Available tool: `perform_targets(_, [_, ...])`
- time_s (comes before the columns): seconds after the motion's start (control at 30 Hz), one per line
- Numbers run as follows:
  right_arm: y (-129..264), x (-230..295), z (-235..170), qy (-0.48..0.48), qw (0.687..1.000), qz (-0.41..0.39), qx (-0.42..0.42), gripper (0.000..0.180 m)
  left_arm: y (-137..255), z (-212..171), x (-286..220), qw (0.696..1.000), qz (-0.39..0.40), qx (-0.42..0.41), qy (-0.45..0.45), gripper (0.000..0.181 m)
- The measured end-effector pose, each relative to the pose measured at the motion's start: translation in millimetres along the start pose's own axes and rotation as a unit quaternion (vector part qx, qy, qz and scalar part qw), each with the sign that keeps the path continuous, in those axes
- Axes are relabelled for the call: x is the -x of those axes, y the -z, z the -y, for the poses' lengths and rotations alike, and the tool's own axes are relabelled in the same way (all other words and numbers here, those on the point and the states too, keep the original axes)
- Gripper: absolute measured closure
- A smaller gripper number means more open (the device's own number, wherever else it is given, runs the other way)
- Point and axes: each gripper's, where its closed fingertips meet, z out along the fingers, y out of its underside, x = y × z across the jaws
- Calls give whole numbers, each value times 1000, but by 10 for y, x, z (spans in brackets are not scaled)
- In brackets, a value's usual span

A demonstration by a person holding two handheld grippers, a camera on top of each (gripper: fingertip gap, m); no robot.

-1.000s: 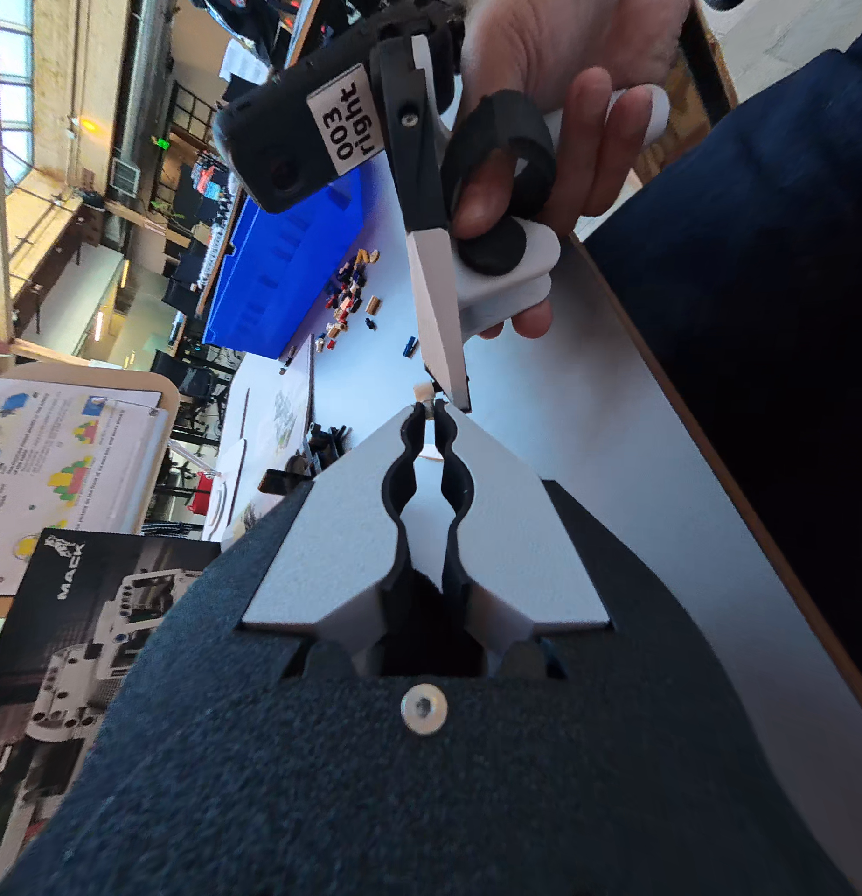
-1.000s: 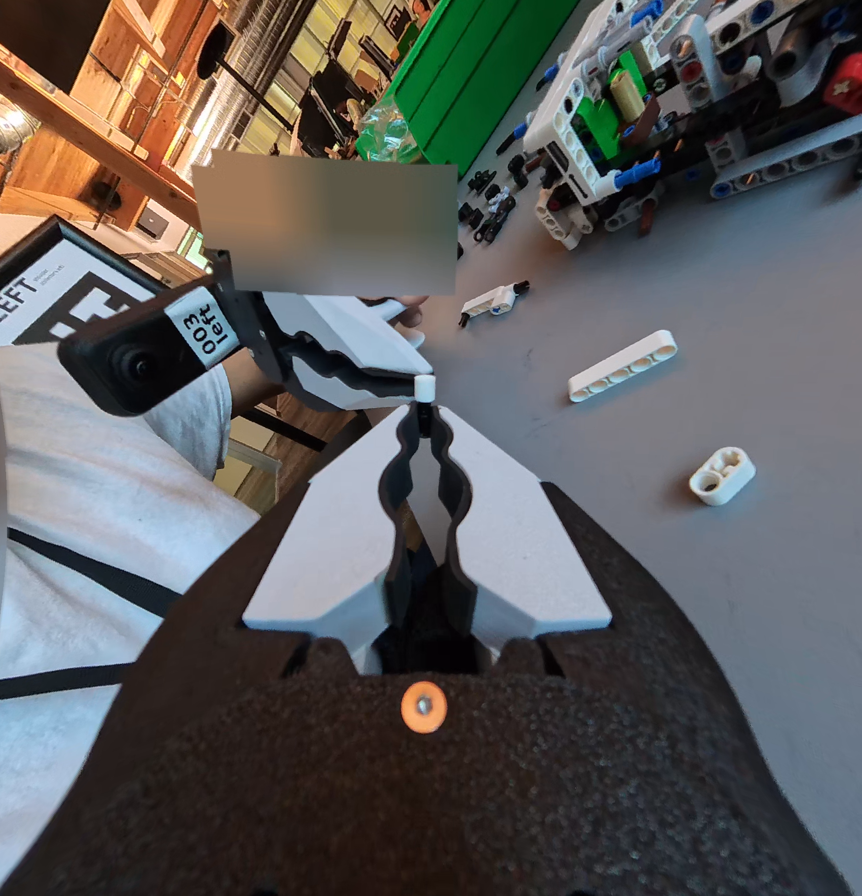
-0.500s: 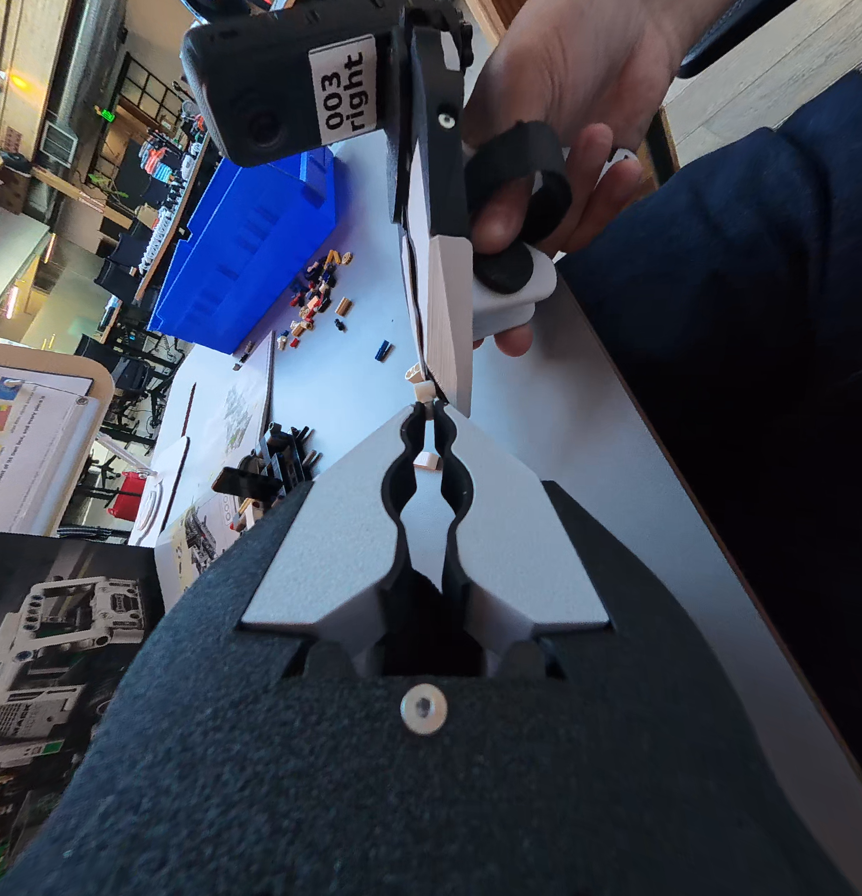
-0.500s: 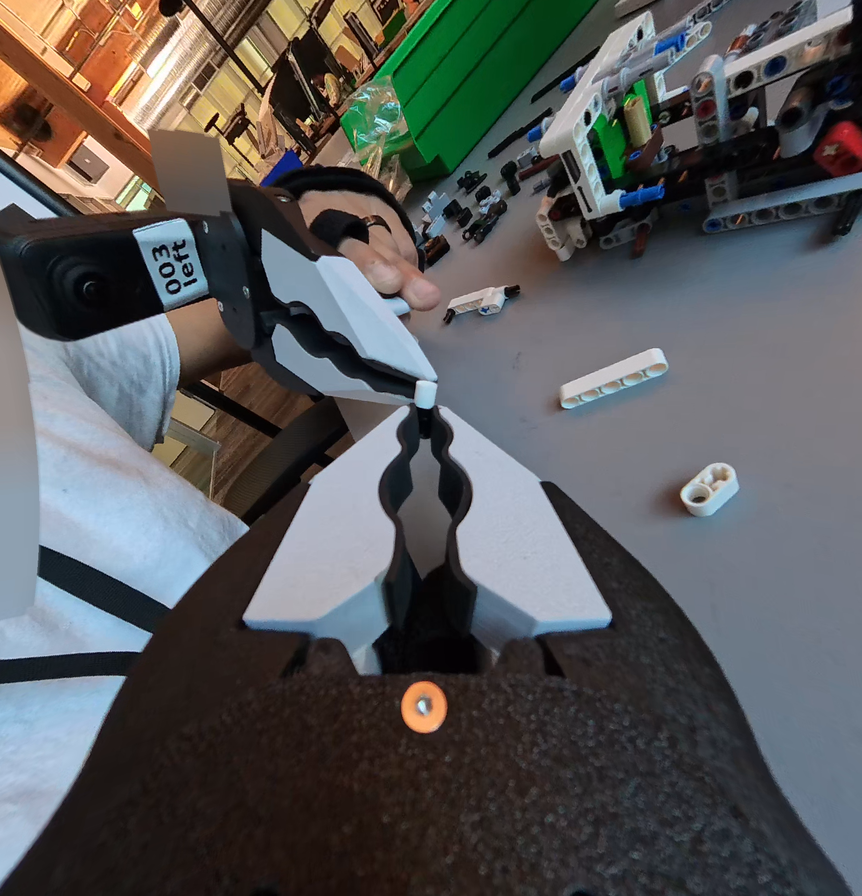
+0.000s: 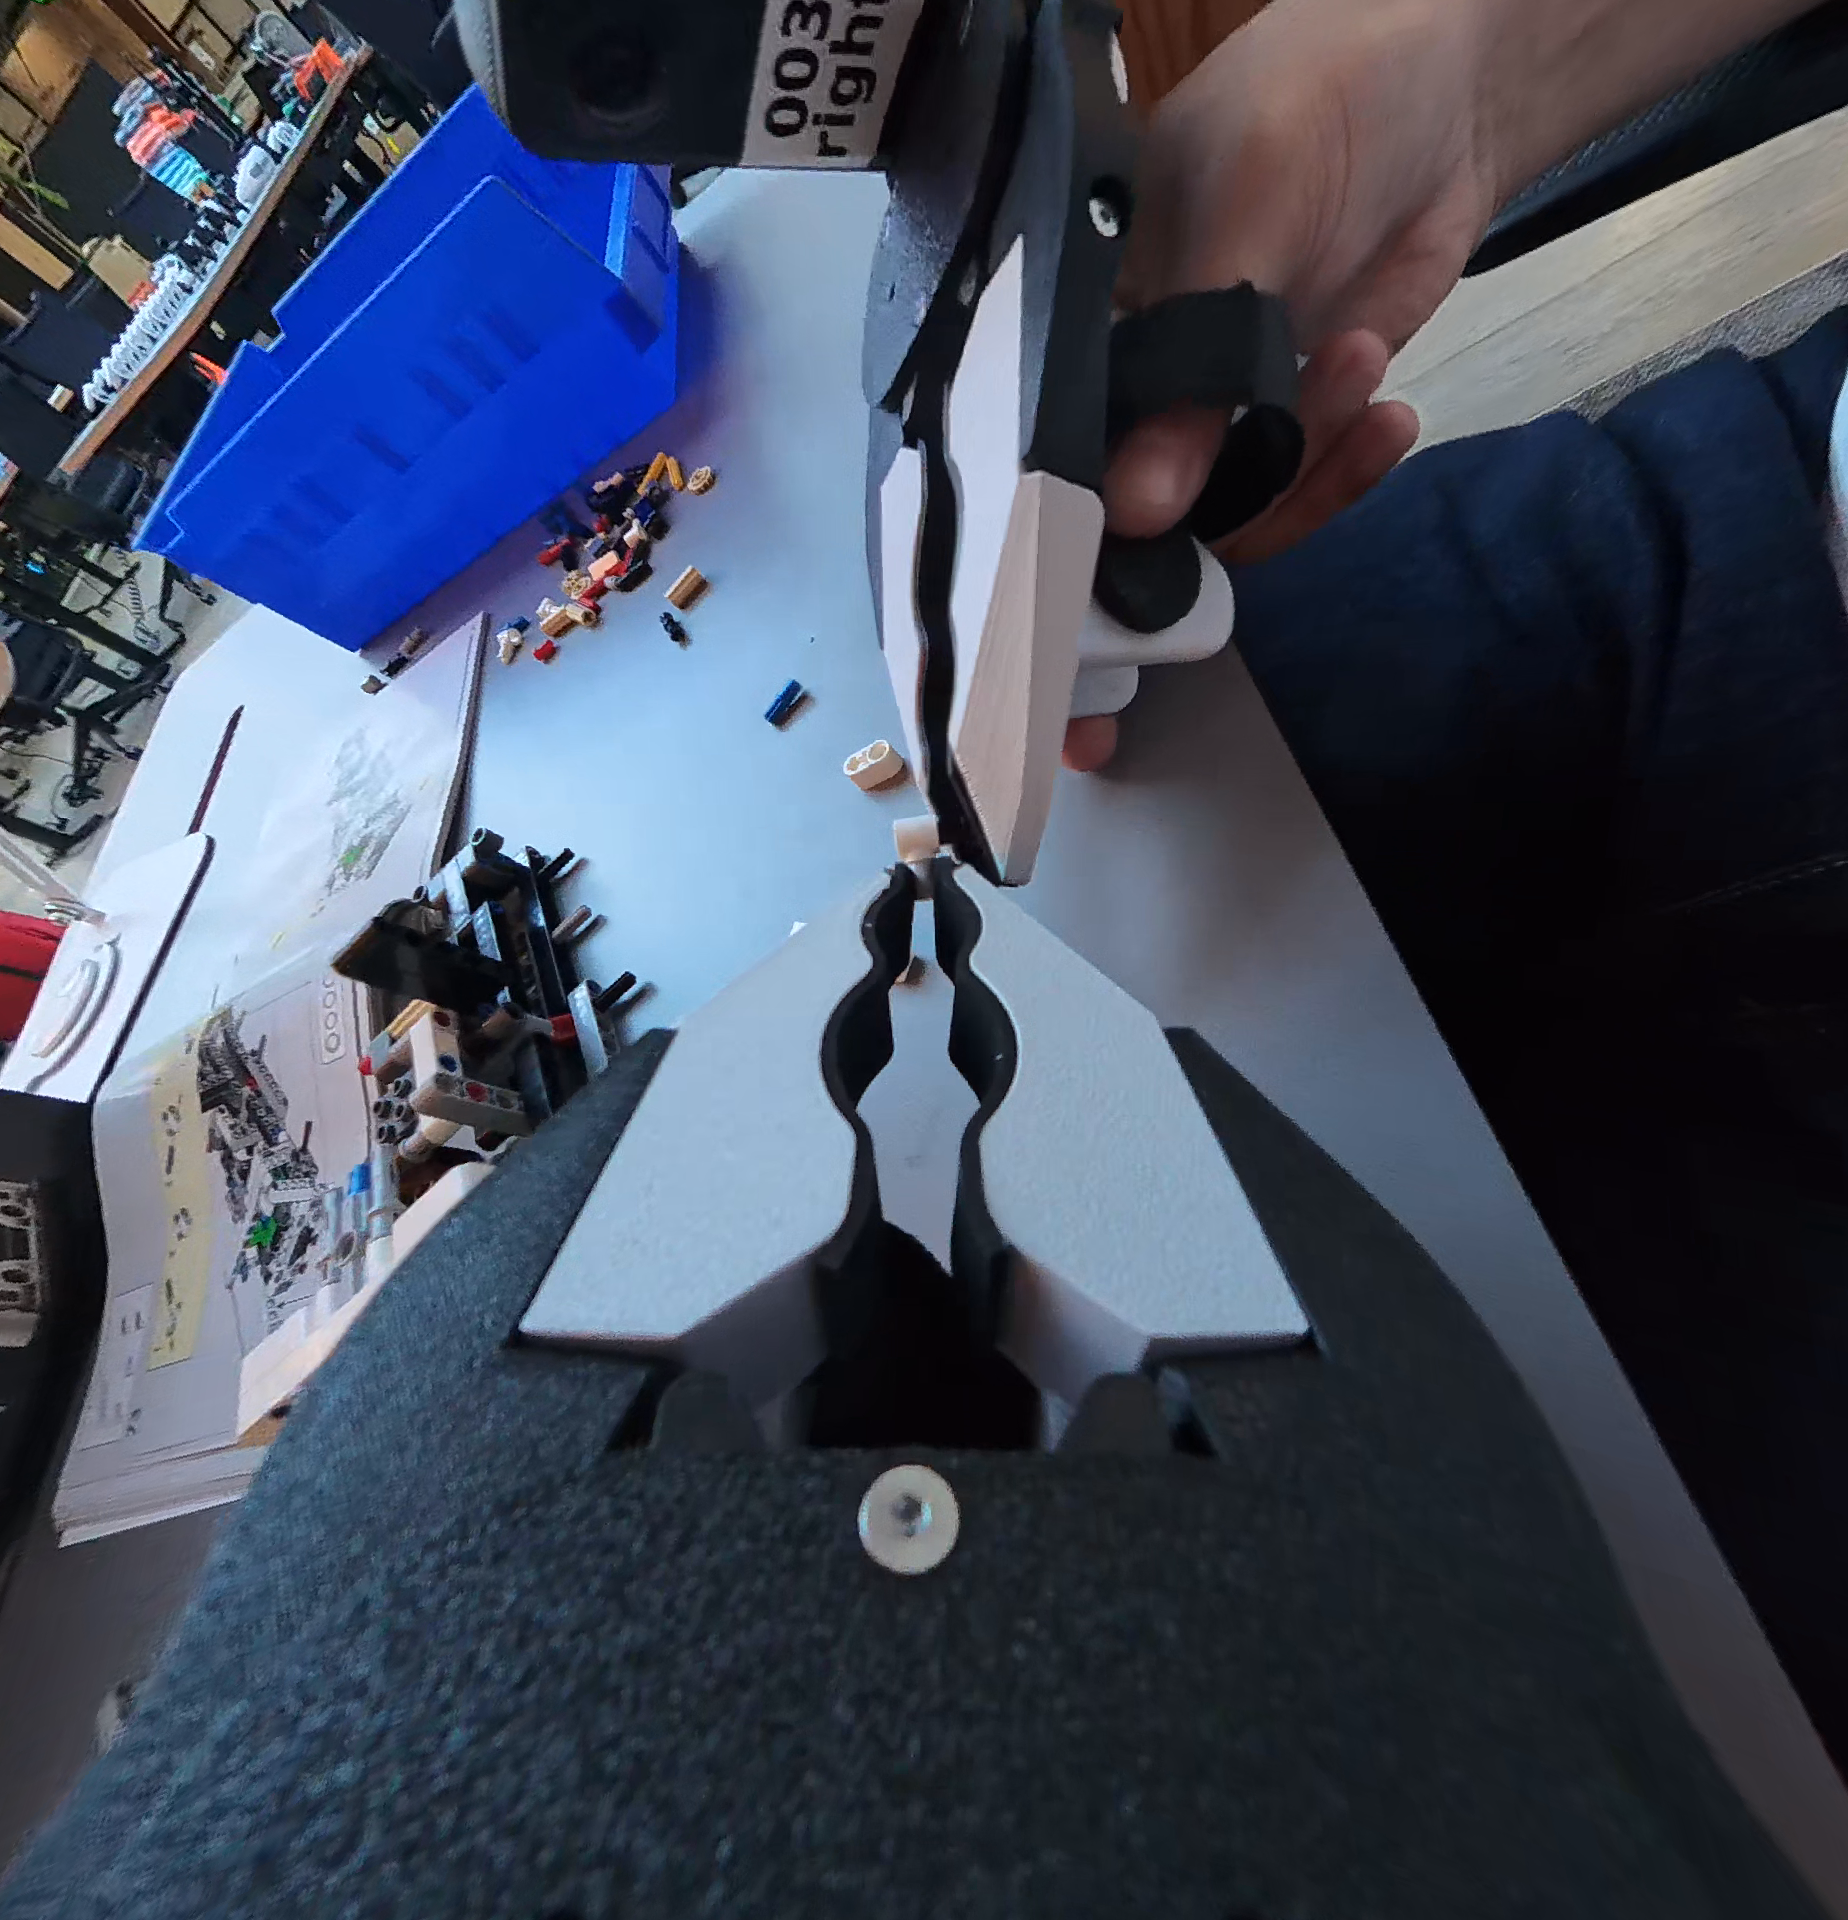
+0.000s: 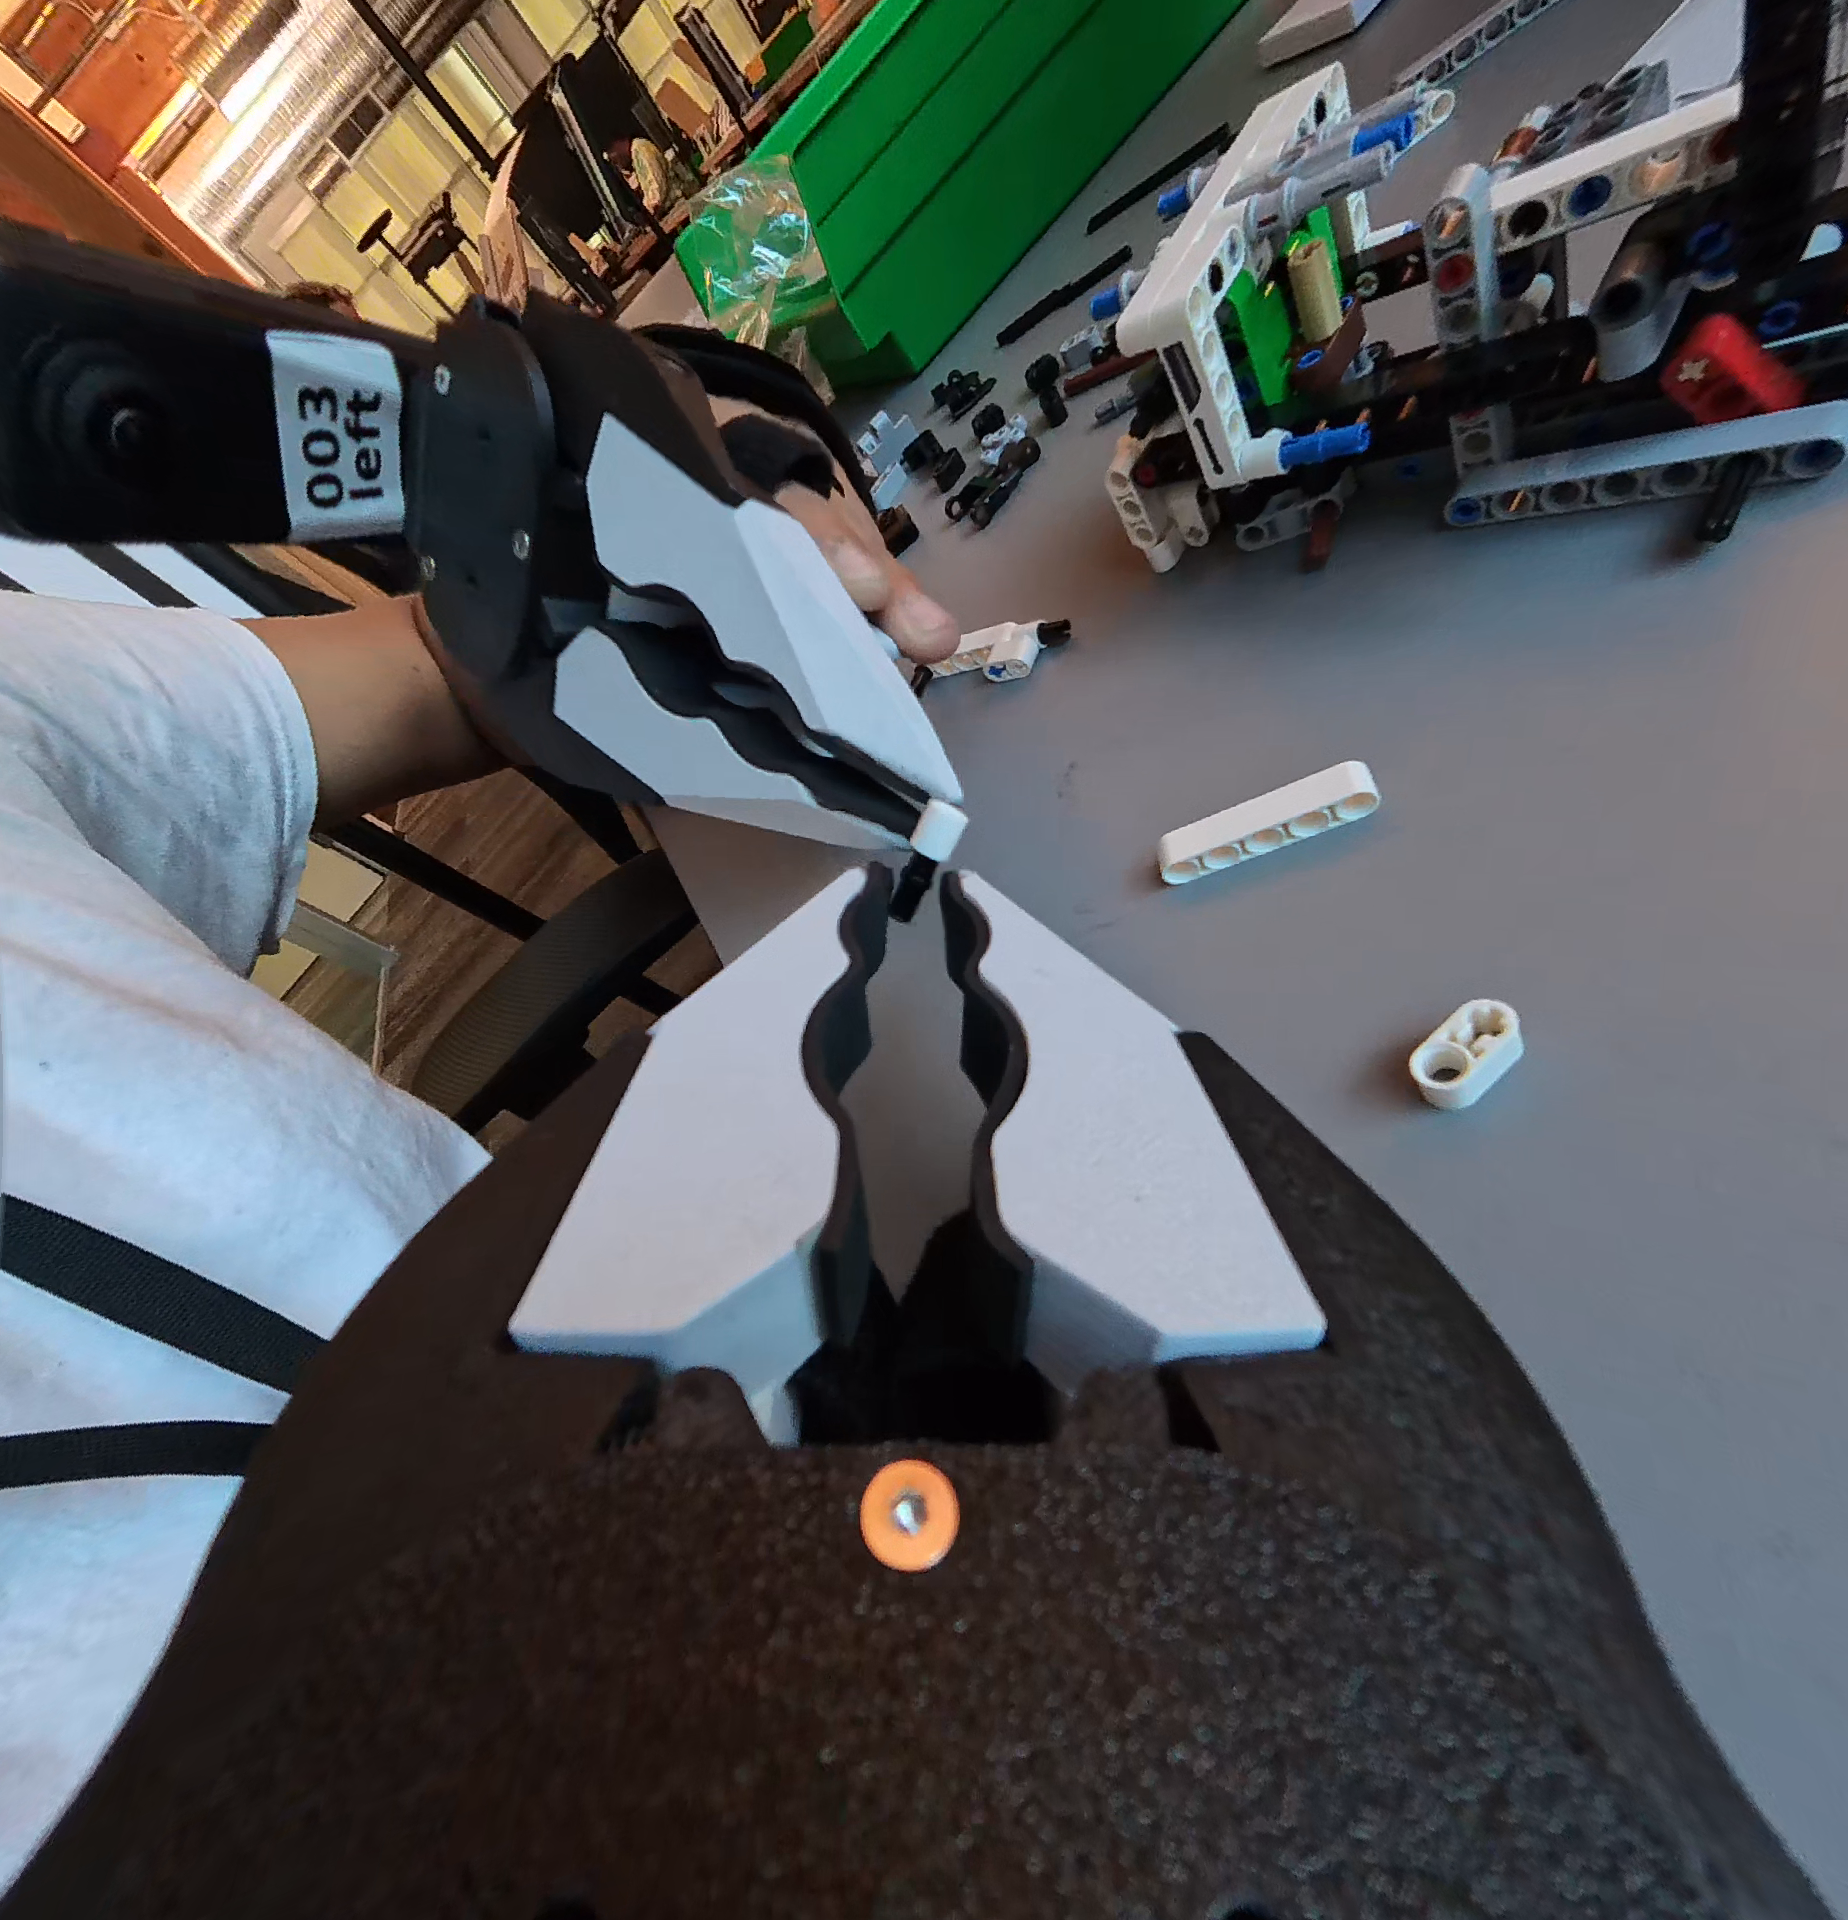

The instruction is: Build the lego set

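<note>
Your left gripper (image 6: 925,821) is pinched down on a small white lego piece (image 6: 942,828), right at the very tips. In the right wrist view a black pin (image 6: 907,891) hangs out of that white piece and pokes into the mouth of your right gripper (image 6: 912,896). That one is narrow, with the tips a little apart either side of the pin, and honestly I can't tell whether they actually grip it or just sit next to it. From the left wrist view your right gripper (image 5: 961,847) comes down from above and meets your left gripper (image 5: 922,902) tip to tip, with the white piece (image 5: 915,836) poking out between them. All of this is up in the air over the grey table (image 6: 1522,831), near your body.

Further out in the right wrist view, a short white two-hole link (image 6: 1465,1051) lies to the right, and a long white beam (image 6: 1268,823) sits beyond it. A small white and black part (image 6: 993,652) lies near your left hand (image 6: 858,551). The half-built lego model (image 6: 1471,343) is at the far right, with loose black bits (image 6: 977,457) beside it and a green bin (image 6: 951,166) behind.

In the left wrist view you've got a blue bin (image 5: 421,384), a scatter of coloured pieces (image 5: 619,561), and the instruction booklet (image 5: 276,1091) on the left.
</note>
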Motion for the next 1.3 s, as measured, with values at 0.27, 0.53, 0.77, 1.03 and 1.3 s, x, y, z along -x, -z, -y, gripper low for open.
perform_targets(0.27, [50, 24, -26, 69, 997, -23, 21, 150, 19, 0, 33, 996, -43, -22, 80, 180])
perform_targets(0.53, [136, 2, -63, 339, 931, -98, 97, 142, 2, 19, -90, 991, -84, -27, 98, 179])
perform_targets(0.77, [55, 3, -112, 395, 907, -87, 121, 144, -24, 12, -208, 989, -111, -19, 96, 180])
perform_targets(1.03, [20, 1, -207, 423, 889, -88, 149, 158, -36, 1, -278, 988, -124, -12, 89, 180])
perform_targets(1.3, [29, 6, -232, 413, 893, -79, 162, 165, -56, 3, -324, 994, -100, 2, 31, 180])
